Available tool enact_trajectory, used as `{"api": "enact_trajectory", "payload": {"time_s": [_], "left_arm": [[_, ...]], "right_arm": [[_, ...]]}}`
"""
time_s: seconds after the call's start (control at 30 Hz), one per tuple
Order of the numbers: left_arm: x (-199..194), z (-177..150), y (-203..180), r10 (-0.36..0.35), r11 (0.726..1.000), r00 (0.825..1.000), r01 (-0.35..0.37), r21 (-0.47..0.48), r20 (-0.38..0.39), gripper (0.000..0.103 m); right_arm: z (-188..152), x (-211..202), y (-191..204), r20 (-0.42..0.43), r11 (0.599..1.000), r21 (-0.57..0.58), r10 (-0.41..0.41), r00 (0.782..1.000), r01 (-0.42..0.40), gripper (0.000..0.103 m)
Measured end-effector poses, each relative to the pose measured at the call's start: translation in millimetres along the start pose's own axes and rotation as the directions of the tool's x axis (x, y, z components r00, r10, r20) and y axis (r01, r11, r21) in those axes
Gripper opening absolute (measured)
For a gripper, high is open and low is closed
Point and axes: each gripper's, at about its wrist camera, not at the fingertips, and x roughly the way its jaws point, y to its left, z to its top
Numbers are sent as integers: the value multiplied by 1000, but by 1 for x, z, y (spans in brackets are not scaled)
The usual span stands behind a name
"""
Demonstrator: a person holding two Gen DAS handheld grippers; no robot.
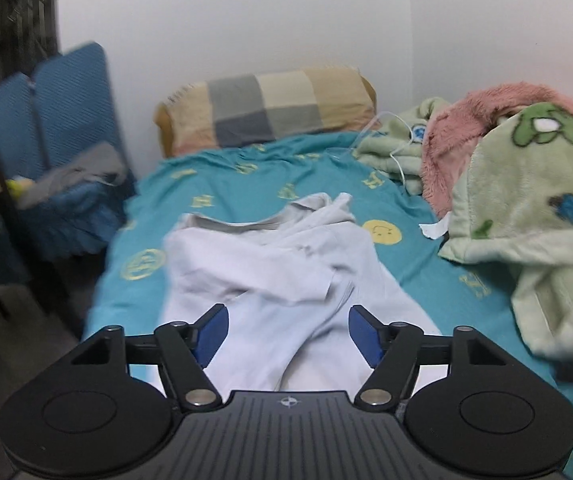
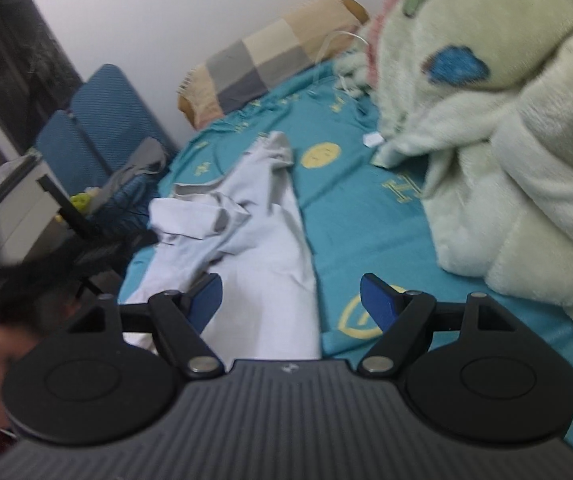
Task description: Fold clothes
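A pale grey-white long-sleeved shirt [image 1: 286, 264] lies on the teal bed sheet [image 1: 214, 192], its long axis running from the lower centre of the left wrist view up toward the checked pillow [image 1: 266, 108] at the upper centre, collar end farthest away. Both sleeves are folded in across the body. The left gripper [image 1: 288, 334] hovers over the hem end, its jaws spread wide with only cloth below them, nothing pinched. In the right wrist view the shirt [image 2: 246, 240] slants from lower centre toward upper centre, and the right gripper [image 2: 290, 300] hangs over its right edge with jaws wide and empty. A green plush blanket [image 2: 506, 160] fills the right side.
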Motion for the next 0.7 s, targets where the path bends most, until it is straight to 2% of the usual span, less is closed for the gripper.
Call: {"api": "enact_trajectory", "payload": {"time_s": [0.1, 0.23, 0.43, 0.6, 0.7], "left_arm": [[-62, -20, 2, -12, 999, 1000, 13, -39, 20, 79], [-115, -47, 3, -15, 997, 999, 17, -73, 35, 81], [-138, -71, 13, -3, 994, 1000, 6, -108, 21, 81], [-145, -72, 25, -14, 991, 999, 20, -132, 49, 82], [-144, -71, 34, -35, 986, 998, 44, -161, 61, 82]], "right_arm": [[-2, -9, 10, 34, 998, -48, 44, 998, -42, 77], [-8, -22, 25, 67, 988, -114, 111, 992, -103, 77], [-19, -35, 46, 61, 969, -182, 181, 982, -167, 73], [-24, -27, 58, 24, 960, -217, 185, 982, -176, 71], [-17, -8, 71, -5, 953, -255, 168, 986, -164, 65]]}}
